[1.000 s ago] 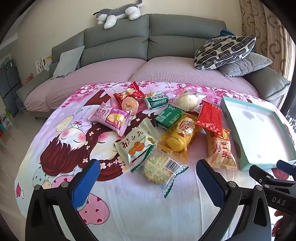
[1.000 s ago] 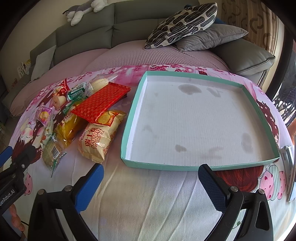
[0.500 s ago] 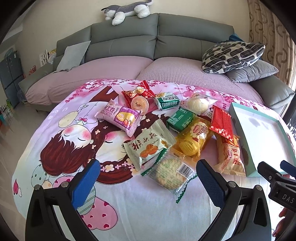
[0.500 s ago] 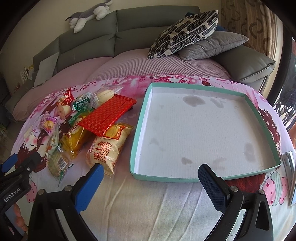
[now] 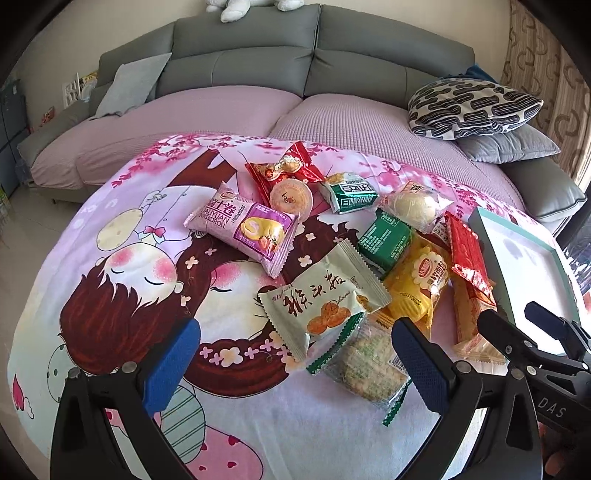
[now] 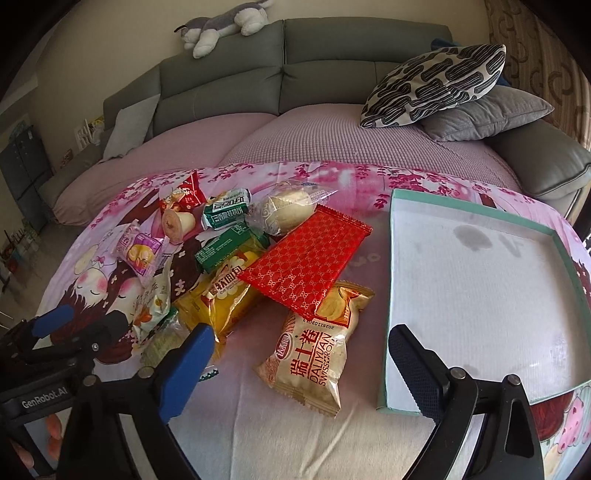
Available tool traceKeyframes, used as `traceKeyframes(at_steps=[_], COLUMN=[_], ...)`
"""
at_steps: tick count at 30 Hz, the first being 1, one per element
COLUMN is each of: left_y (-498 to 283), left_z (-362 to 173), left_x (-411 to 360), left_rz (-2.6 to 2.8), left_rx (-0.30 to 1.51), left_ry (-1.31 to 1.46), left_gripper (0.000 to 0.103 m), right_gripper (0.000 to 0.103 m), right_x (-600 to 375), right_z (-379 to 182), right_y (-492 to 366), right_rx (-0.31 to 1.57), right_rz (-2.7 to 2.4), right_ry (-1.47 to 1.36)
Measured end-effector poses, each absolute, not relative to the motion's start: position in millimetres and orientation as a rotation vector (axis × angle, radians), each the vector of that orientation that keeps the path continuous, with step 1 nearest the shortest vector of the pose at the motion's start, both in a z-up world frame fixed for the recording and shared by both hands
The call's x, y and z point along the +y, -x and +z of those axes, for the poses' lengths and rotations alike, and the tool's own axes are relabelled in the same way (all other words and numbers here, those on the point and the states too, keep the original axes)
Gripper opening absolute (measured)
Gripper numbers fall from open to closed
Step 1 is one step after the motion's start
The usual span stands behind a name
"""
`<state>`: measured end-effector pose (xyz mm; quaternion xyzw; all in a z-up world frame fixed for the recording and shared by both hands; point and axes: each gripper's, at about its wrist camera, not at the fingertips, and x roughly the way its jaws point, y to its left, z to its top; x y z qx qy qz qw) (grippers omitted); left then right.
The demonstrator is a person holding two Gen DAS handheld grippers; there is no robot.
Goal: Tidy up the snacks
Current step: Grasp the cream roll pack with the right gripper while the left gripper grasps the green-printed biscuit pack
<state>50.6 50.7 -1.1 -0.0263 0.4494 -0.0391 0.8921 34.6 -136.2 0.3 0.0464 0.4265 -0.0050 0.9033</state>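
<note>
Several snack packets lie in a heap on a cartoon-print cloth. In the left wrist view I see a pink Swiss roll packet, a pale green packet, a clear cookie packet and a yellow packet. My left gripper is open and empty, just before the pale green packet. In the right wrist view a cream Swiss roll packet lies under a red packet. My right gripper is open and empty over the cream packet. A shallow teal-rimmed box lies empty to the right.
A grey sofa with a purple cover stands behind the table. Patterned and grey cushions lie at the back right. A plush toy lies on the sofa back. The other gripper shows in each view's lower corner.
Both grippers have swung to the left and come closer to the snack heap. The box has slid toward the right edge of both views. Both stay open and empty.
</note>
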Motion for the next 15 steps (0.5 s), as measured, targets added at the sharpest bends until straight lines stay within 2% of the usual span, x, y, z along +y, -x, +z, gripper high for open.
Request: traceKeyframes(at_steps=[15], left_y=[-102.2], left_z=[-37.1], left_x=[48.0], left_rz=[-0.097], left_rx=[1.072], left_ry=[0.178], left_gripper=[0.102], right_gripper=[0.055], right_x=[-142.0], right_z=[-29.3], right_y=[-55.3], right_rx=[1.007], right_rz=[-0.047], right_ry=[-0.11])
